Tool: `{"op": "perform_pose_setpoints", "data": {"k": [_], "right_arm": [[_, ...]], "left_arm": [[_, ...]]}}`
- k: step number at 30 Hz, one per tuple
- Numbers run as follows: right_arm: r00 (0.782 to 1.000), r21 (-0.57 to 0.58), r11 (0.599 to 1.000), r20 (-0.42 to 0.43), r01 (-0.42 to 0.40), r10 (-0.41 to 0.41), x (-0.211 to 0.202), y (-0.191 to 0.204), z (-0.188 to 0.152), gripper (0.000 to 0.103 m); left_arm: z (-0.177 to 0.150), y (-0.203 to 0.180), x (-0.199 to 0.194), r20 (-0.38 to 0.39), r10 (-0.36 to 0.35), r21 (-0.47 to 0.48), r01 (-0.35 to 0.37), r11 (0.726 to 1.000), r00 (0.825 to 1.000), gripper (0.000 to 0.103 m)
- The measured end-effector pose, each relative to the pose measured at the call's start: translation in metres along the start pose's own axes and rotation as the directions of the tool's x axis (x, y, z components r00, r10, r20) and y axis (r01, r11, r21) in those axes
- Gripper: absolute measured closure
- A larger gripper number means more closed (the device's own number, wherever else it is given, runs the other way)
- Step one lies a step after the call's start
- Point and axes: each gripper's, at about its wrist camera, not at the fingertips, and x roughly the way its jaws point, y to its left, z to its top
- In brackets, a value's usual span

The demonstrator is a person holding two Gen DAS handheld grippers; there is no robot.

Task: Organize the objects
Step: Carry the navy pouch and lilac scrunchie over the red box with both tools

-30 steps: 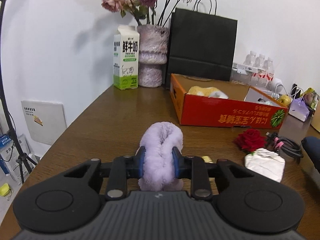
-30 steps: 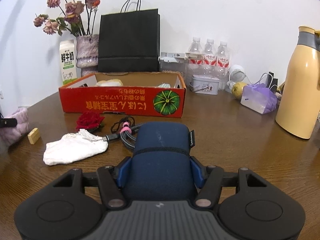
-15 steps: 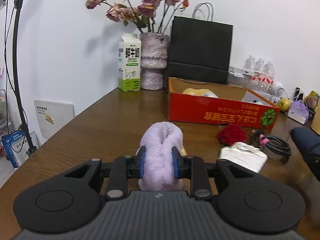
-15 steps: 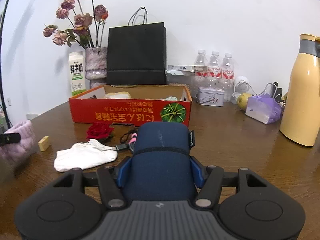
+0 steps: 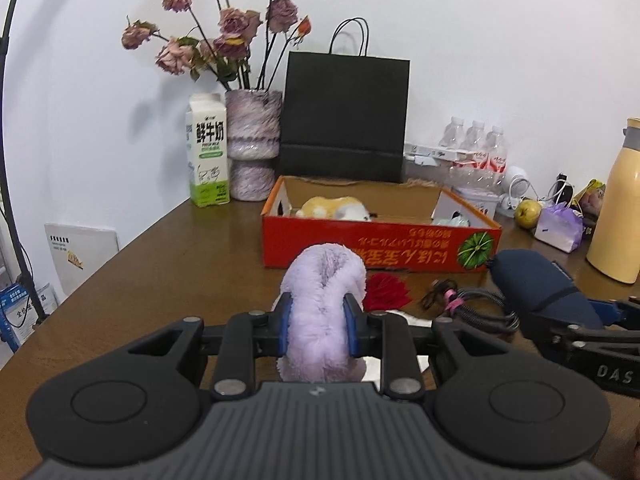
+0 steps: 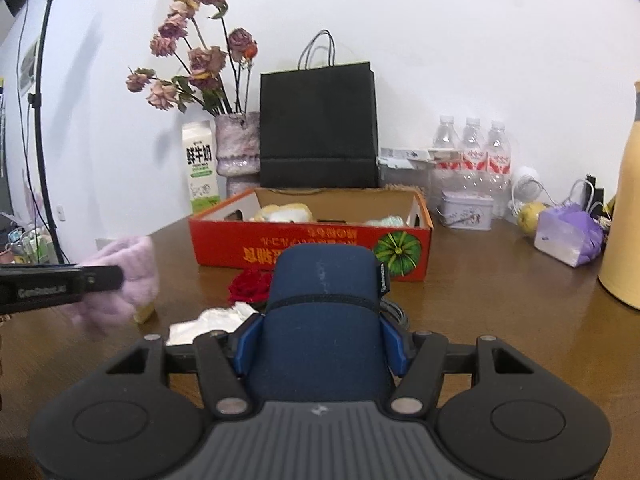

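My left gripper (image 5: pixel 318 326) is shut on a fluffy lilac plush piece (image 5: pixel 324 300), held above the brown table and facing the open orange box (image 5: pixel 380 246). The same plush piece (image 6: pixel 128 276) shows at the left of the right wrist view. My right gripper (image 6: pixel 322 344) is shut on a navy blue cylindrical case (image 6: pixel 324 312), also seen as the navy case (image 5: pixel 536 284) at the right of the left wrist view. The orange box (image 6: pixel 312 254) holds a yellow-and-white soft toy (image 5: pixel 336 208). A red rose head (image 6: pixel 250 286), a white cloth (image 6: pixel 212 322) and a coiled cable (image 5: pixel 468 306) lie in front of the box.
Behind the box stand a milk carton (image 5: pixel 208 152), a vase of dried roses (image 5: pixel 252 144), a black paper bag (image 5: pixel 344 116) and water bottles (image 5: pixel 476 152). A yellow flask (image 5: pixel 618 204), a purple packet (image 6: pixel 568 236), a pear (image 5: pixel 526 214) and a small tin (image 6: pixel 466 210) sit to the right.
The left gripper carried the lilac plush piece rightward, closer to the right gripper, so the box now lies straight ahead. The right gripper rose slightly and tilted with the navy case.
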Motion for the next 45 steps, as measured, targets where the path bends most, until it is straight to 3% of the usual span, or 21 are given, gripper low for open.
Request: {"op": "perform_pose_setpoints", "data": {"k": [27,45], "right_arm": [[1.0,-0.084,0.996,0.003,-0.021,0.021,0.049,0.019,0.066,0.043],[1.0,-0.029,0.999,-0.005,-0.013,0.013,0.115,0.017,0.099,0.043]], "left_arm": [[0.064,-0.025,0.031,0.053,-0.018,0.017,0.017,1.0,0.998,0.077],[0.093,-0.018,0.09,0.052,-0.015,-0.043,0.017,0.999,0.999,0.077]]}}
